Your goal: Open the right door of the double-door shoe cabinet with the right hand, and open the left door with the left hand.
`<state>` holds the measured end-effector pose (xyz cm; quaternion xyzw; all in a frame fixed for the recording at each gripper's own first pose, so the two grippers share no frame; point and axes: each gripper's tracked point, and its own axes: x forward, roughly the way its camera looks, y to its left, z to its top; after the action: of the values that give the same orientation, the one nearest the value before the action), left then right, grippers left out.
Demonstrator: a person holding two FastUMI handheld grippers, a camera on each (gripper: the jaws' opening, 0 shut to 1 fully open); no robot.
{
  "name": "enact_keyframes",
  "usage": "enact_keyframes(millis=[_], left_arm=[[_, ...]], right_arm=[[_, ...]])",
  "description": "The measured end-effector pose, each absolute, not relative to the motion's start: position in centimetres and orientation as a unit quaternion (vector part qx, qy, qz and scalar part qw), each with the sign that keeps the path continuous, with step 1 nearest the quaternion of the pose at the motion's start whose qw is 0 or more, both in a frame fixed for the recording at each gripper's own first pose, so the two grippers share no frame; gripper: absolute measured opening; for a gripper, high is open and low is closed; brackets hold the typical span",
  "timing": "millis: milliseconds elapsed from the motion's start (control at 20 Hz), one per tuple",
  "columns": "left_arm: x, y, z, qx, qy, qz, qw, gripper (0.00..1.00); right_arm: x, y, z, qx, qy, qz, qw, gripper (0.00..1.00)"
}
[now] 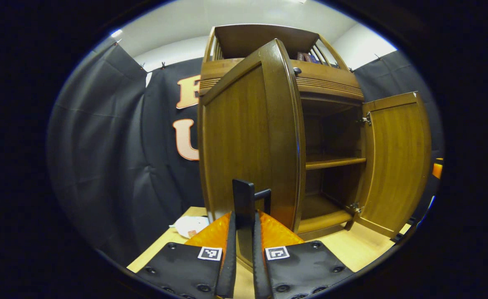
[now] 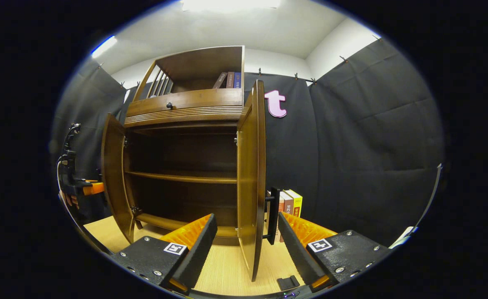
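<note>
In the left gripper view we saw the left gripper [image 1: 244,245] with its fingers nearly together, both pressed on the dark bar handle [image 1: 244,207] of the shoe cabinet's left door [image 1: 244,141]. That door stood swung out toward the camera, edge-on. Beyond it the right door [image 1: 397,162] hung wide open, and the inner shelf [image 1: 335,162] lay bare between them.

In the right gripper view we found the right gripper [image 2: 244,245] spread wide, its fingers on either side of the right door's edge [image 2: 255,178] and touching nothing we could make out. The door's handle [image 2: 273,216] sat just beside one finger. Some books [image 2: 290,203] stood upright on the wooden table [image 2: 227,270] behind that door, near the black cloth.
</note>
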<state>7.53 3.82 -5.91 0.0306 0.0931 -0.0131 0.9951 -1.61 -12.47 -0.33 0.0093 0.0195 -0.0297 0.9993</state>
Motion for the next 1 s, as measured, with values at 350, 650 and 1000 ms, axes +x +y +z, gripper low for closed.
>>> enact_keyframes(millis=[350,650,1000], left_arm=[[6.2,10.1,-5.4,0.013,0.085,0.009,0.996,0.18],[6.2,14.3,-5.3,0.022,0.078,-0.016,0.997,0.02],[7.0,18.4,-5.5,-0.010,0.074,-0.082,0.994,0.03]], right_arm=[[-0.9,-11.1,-0.7,0.003,0.026,-0.022,0.999,0.90],[-0.4,-9.8,-0.6,-0.005,0.030,-0.024,0.999,0.90],[-0.6,-8.3,0.0,0.009,0.026,-0.033,0.999,0.90]])
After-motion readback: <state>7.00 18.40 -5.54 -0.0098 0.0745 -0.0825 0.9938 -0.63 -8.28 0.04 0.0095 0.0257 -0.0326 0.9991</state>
